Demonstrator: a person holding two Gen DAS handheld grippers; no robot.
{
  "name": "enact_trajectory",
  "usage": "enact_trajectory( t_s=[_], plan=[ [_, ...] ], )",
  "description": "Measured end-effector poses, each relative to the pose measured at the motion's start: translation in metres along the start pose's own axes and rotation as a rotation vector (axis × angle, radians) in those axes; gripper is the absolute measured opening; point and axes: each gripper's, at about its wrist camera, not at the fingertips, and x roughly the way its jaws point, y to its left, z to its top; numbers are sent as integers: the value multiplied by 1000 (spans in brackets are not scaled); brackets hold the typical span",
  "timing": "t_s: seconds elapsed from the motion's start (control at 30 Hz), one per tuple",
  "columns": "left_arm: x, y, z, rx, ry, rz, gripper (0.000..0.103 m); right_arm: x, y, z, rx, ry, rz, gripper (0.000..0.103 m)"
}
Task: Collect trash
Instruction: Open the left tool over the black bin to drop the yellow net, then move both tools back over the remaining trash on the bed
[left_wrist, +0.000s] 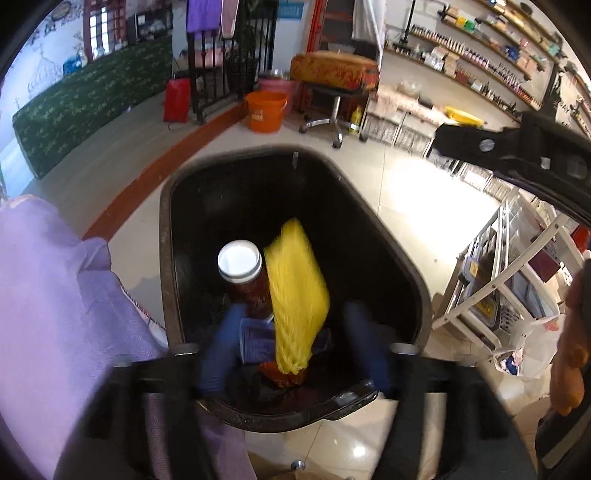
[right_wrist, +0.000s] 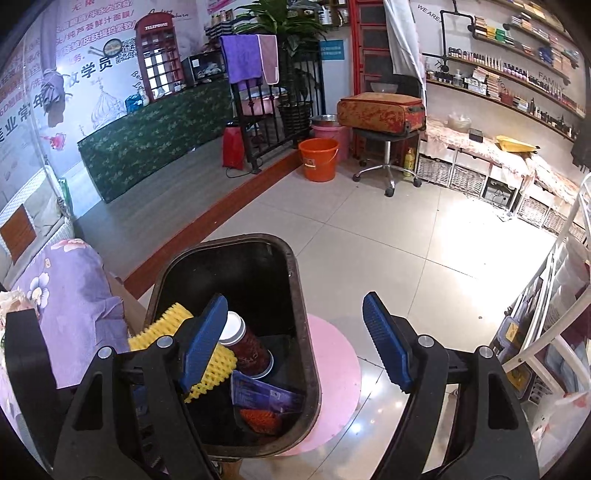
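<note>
Now | left tool (left_wrist: 295, 343) wide over bin (left_wrist: 399, 254) | yellow foam net (left_wrist: 295, 291) inside | right tool (right_wrist: 295, 347) wide, empty

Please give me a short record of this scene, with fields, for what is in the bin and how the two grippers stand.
container: dark bin on the tiled floor
contents: paper cup with white lid, purple packet, orange net
falling item: yellow foam net, blurred, over the bin's opening
left gripper: open above the bin, touching nothing
right gripper: open, empty
beside the bin: purple floral cloth
</note>
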Motion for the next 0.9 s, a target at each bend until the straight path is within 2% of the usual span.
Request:
enact_trajectory(
  t_s=[0.13,0.23,0.37,0.63,0.9],
  plan=[
    [-15,-1,-3,7,-44,-13,76,-3,-3,2,15,-13,-6,77],
    [-26,-4,-5,18,-84,8,80,-3,-5,6,30,-13,-4,79],
    [-39,-2,-11,15,-119,32,82,-4,-1,6,28,-23,-3,86],
    [-65,6,-22,4,-174,85,86,-3,14,2,-1,-18,25,88],
    [-88,31,-39,-70,-208,118,89,-3,34,-3,-40,-8,114,90]
  ],
)
